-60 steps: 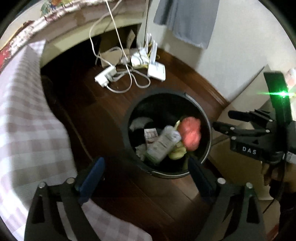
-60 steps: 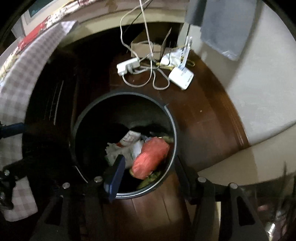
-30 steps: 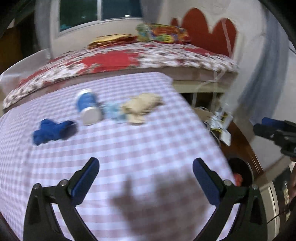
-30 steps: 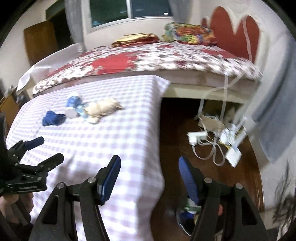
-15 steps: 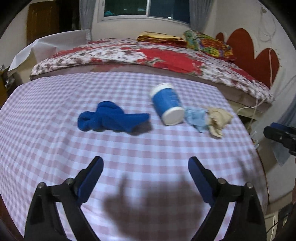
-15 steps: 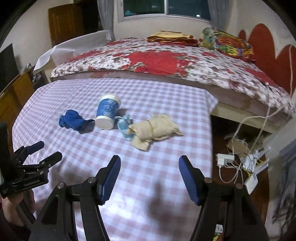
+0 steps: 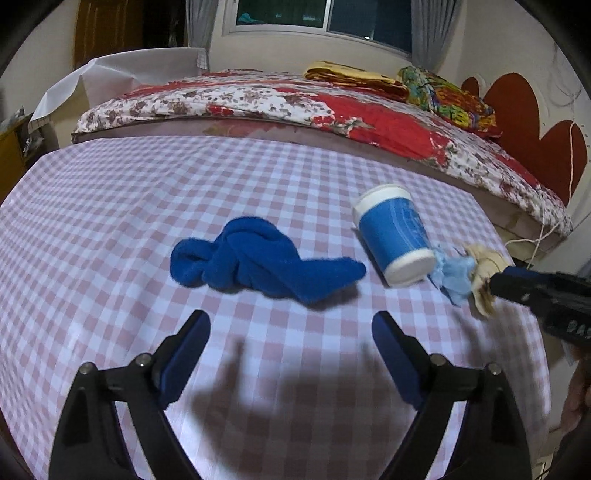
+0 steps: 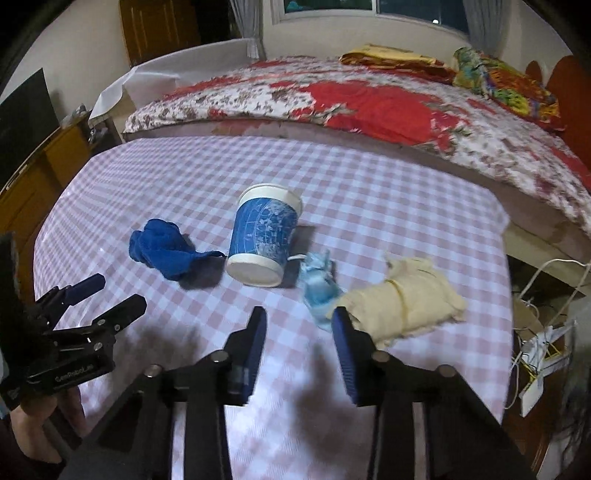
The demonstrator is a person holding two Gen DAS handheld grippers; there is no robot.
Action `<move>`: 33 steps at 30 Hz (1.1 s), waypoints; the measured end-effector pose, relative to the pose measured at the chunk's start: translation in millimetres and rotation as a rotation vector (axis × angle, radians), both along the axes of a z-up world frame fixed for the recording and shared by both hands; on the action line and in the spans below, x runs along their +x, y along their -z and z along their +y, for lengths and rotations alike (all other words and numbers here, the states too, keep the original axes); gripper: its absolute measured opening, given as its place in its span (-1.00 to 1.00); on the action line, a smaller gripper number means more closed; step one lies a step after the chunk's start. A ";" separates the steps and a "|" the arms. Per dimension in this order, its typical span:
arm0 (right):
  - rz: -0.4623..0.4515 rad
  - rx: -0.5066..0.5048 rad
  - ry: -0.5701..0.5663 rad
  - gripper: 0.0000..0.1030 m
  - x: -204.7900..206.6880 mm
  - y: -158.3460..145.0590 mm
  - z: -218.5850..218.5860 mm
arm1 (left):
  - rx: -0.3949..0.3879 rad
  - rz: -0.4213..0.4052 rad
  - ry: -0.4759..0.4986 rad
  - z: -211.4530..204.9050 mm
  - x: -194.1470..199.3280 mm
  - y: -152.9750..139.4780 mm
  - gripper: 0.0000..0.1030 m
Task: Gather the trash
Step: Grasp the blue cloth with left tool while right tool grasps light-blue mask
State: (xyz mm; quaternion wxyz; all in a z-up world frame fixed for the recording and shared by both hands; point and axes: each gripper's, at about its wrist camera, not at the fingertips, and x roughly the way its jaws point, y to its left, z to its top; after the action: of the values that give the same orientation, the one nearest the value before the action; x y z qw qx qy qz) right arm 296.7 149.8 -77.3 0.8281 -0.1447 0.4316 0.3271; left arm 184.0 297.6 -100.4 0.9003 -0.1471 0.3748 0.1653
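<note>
Both views have swung from the floor bin to the checked pink-and-white tabletop [image 8: 369,206], so a new pickup begins. Remaining trash lies there: blue twisted cloth [image 7: 258,264], tipped blue paper cup [image 8: 264,240], cream crumpled wrapper [image 8: 406,299]. The left hand-held gripper [image 7: 291,350] hovers wide and empty; the right hand-held gripper [image 8: 297,339] is closing, nothing between its jaws.

A checked cloth covers the tabletop [image 7: 110,206]; behind it stands a bed [image 7: 258,96] with a floral quilt (red and white), a window [image 7: 321,14] above.
</note>
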 end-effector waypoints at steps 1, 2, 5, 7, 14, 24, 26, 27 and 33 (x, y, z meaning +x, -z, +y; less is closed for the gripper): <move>0.008 -0.003 0.005 -0.32 5.4 4.5 3.4 | -0.008 0.006 -0.003 3.3 5.5 2.3 0.68; 0.017 -0.005 0.010 -0.33 10.6 8.7 6.3 | -0.013 0.007 -0.004 5.0 8.2 3.5 0.64; 0.025 -0.015 0.012 -0.38 21.6 17.4 13.3 | -0.023 0.019 -0.018 12.5 19.6 10.4 0.64; 0.029 -0.024 0.013 -0.42 27.3 22.7 16.6 | -0.032 0.021 -0.022 16.1 25.1 13.7 0.64; 0.039 -0.048 0.011 -0.63 41.0 41.7 26.7 | -0.046 0.044 -0.034 23.3 42.0 25.9 0.56; 0.037 0.027 0.008 -0.76 39.5 32.4 22.0 | -0.057 0.030 -0.016 29.6 47.2 32.1 -0.76; 0.032 0.032 0.007 -0.76 37.0 29.4 19.5 | -0.043 0.004 -0.017 28.4 41.7 25.6 -0.78; 0.029 0.034 0.007 -0.76 35.9 27.8 17.8 | -0.039 -0.004 -0.013 27.2 39.5 22.8 -0.78; 0.013 0.065 0.009 -0.76 29.4 14.8 10.1 | -0.022 -0.031 0.015 17.2 29.1 9.2 -0.79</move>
State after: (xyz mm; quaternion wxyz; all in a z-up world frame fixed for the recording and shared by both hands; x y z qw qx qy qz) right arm 326.1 159.8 -92.1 0.8312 -0.1136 0.4267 0.3379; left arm 213.1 314.8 -109.6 0.9055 -0.1568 0.3637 0.1522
